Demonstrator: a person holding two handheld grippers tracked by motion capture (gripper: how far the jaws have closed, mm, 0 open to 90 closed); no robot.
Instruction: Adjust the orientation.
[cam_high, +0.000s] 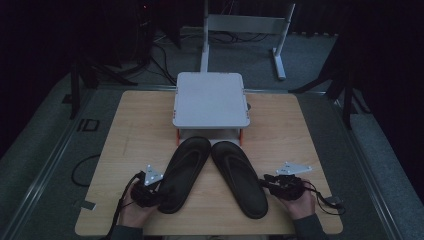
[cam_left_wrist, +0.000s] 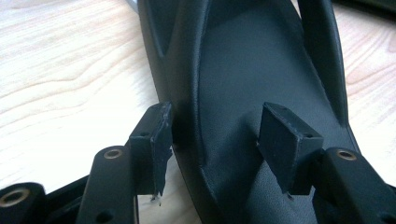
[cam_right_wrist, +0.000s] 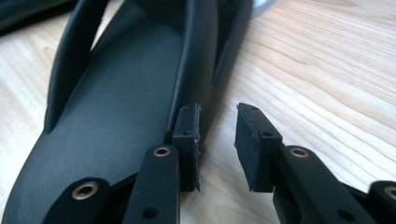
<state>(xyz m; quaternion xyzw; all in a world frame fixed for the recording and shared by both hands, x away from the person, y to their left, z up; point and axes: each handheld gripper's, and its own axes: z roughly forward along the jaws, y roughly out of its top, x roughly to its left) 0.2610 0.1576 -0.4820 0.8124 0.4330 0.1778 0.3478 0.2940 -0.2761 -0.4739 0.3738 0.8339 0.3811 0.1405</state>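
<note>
Gripping left sandal (cam_left_wrist: 243, 93), left tool (cam_left_wrist: 215, 135), right tool (cam_right_wrist: 217, 135) open

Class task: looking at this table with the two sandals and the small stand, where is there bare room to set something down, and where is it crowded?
Bare wood lies left of the stand and left sandal, and right of the stand and right sandal. The middle is crowded: both sandals lie toe-in under the stand, with the left gripper and right gripper at their heels.

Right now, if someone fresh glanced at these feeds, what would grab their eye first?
Probably the two black sandals: the left sandal and right sandal lie toes together, heels splayed, on the wooden table. The left gripper straddles its sandal's outer edge; the right gripper stands open beside its sandal. Behind them stands a small white raised shelf.
</note>
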